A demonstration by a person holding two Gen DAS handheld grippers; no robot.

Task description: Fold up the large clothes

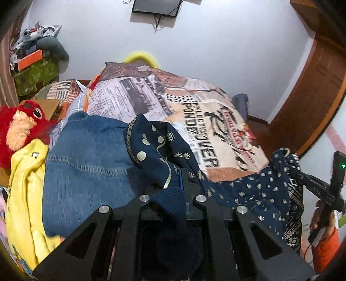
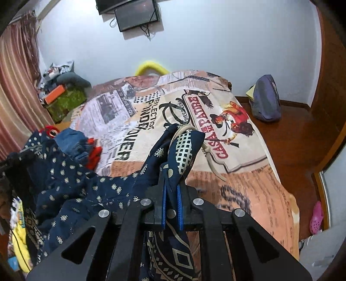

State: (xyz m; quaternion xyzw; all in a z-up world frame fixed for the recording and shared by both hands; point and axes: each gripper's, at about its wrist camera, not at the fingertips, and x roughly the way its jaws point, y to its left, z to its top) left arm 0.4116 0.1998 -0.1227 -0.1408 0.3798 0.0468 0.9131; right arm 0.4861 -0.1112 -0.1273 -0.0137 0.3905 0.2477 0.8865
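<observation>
A navy patterned garment (image 2: 82,188) hangs stretched between two handheld grippers above a bed (image 2: 248,194) covered with a newspaper-print blanket (image 1: 194,121). The right gripper (image 2: 172,190) has its blue-padded jaws pressed together on a bunched corner of the garment, a pale drawstring (image 2: 210,157) trailing from the fold toward the blanket. The left gripper (image 1: 173,186) pinches another bunched edge of the same cloth. Beside the bed's left side lie blue denim (image 1: 86,155), a yellow garment (image 1: 23,183) and a red plush toy (image 1: 19,127). A wall screen (image 2: 136,15) hangs beyond the bed's far end; a purple backpack (image 2: 267,101) sits on the wooden floor (image 2: 292,140) to its right.
</observation>
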